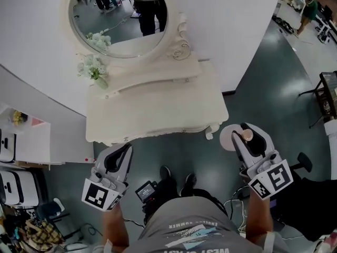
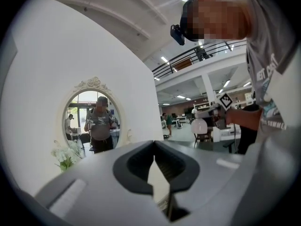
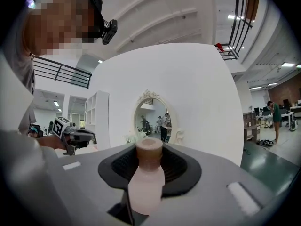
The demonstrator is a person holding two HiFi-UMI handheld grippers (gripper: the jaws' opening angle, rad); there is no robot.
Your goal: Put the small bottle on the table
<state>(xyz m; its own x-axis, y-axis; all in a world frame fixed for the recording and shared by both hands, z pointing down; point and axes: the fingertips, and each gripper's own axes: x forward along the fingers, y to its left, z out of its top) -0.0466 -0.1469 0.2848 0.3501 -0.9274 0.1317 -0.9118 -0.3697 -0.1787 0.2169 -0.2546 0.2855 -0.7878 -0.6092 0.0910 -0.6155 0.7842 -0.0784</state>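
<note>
Holding the small bottle [image 3: 146, 185] in my right claw [image 3: 149, 163], I have its 2 jaws parted to the width of the bottle and pressed against its pale pink body from either side. Its brown cap points away along the jaws, rising between the dark pads. In the head view the bottle sits off the front right corner of the cream counter [image 1: 158, 109], over the dark floor [image 1: 263, 78] and not on the counter top. A round white thing, which I cannot identify, shows just beside the claw.

My left claw [image 2: 154, 160] is pressed together at the tips, with only a thin wedge of light below them and nothing caught between. It hovers low at the counter's front left edge and touches nothing.

An oval mirror [image 1: 118, 15] stands at the back of the counter, with white flowers [image 1: 92, 67] at its left side. The 2 claws are well apart, 1 on each side of my body.
</note>
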